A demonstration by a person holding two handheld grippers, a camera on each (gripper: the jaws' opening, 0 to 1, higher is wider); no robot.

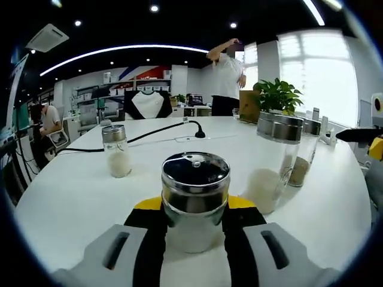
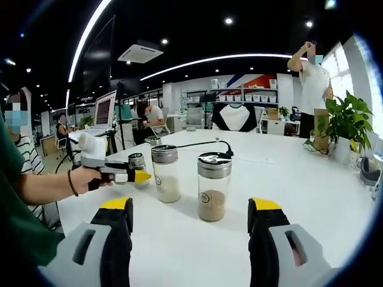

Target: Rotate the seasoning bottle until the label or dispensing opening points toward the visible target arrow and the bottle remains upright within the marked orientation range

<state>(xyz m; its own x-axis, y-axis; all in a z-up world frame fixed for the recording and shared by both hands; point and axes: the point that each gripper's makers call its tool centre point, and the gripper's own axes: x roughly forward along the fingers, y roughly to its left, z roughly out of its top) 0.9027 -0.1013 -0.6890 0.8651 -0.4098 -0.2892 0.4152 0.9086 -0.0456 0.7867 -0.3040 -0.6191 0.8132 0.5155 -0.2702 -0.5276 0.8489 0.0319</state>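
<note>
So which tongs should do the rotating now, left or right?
Left, most likely. The left tongs already bracket a seasoning bottle that stands upright between them, while the right tongs are open with the brown-filled bottle still ahead.

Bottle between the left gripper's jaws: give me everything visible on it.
The seasoning bottle is a clear glass-like jar with a shiny metal cap, its domed dark top reflecting the ceiling lights. White granules fill the lower part. It stands upright on the white table, between the black, yellow-tipped jaws of the left gripper, which flank it closely; contact isn't certain. No label or opening shows from this side. In the right gripper view it sits at that gripper's tip.
</note>
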